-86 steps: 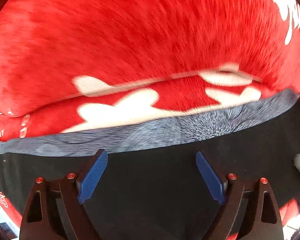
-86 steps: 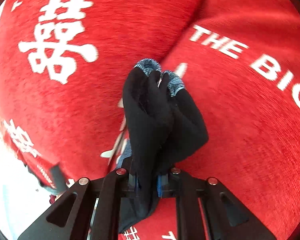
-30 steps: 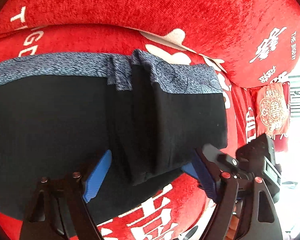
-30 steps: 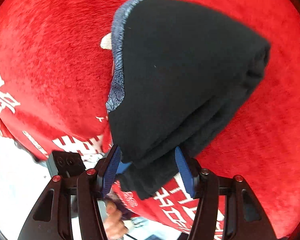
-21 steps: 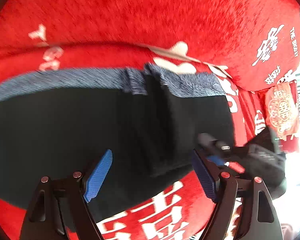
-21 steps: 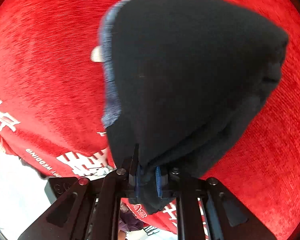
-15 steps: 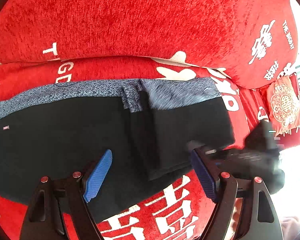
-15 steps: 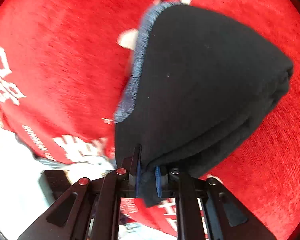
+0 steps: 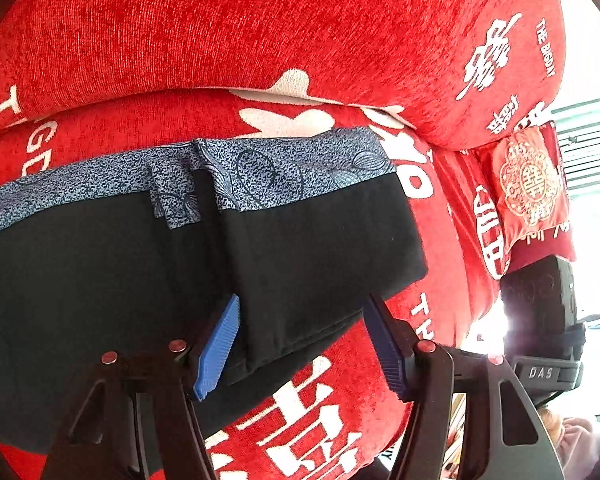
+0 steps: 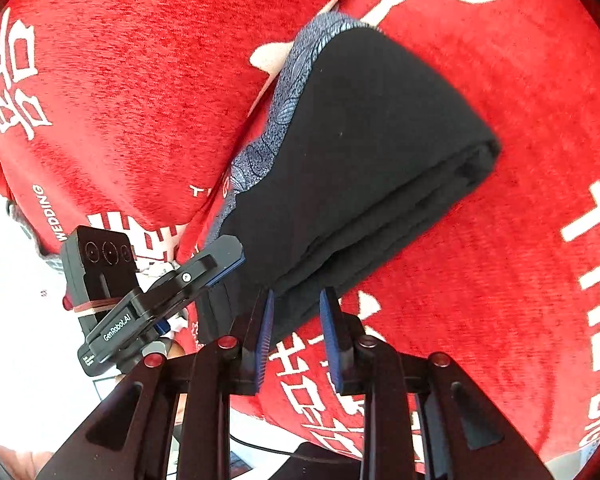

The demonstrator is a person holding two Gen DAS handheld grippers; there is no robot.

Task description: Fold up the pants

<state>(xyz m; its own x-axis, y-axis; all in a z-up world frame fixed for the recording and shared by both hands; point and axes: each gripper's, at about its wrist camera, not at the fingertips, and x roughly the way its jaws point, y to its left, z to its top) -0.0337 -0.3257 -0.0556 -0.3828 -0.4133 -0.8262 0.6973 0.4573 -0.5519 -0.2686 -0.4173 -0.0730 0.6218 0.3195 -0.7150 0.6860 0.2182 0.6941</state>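
The black pants [image 9: 100, 272] with a blue-grey patterned waistband [image 9: 292, 168] lie on the red sofa seat, their right part folded over into a thick layered stack [image 10: 372, 168]. My left gripper [image 9: 304, 344] is open, its blue pads astride the near corner of the folded stack. My right gripper [image 10: 296, 320] has its jaws a little apart at the near edge of the stack, the cloth just beyond the pads. The left gripper [image 10: 188, 276] also shows in the right wrist view, at the stack's left edge.
The red sofa seat [image 10: 540, 160] with white lettering lies under the pants, a red back cushion [image 9: 260, 28] behind. A small embroidered red pillow [image 9: 532, 184] stands at the right. The right gripper's body [image 9: 540, 320] shows at the right edge of the left wrist view.
My right gripper was shut on the folded stack half a second ago; now its jaws have parted and the cloth rests on the seat. The left gripper moved in around the stack's near corner.
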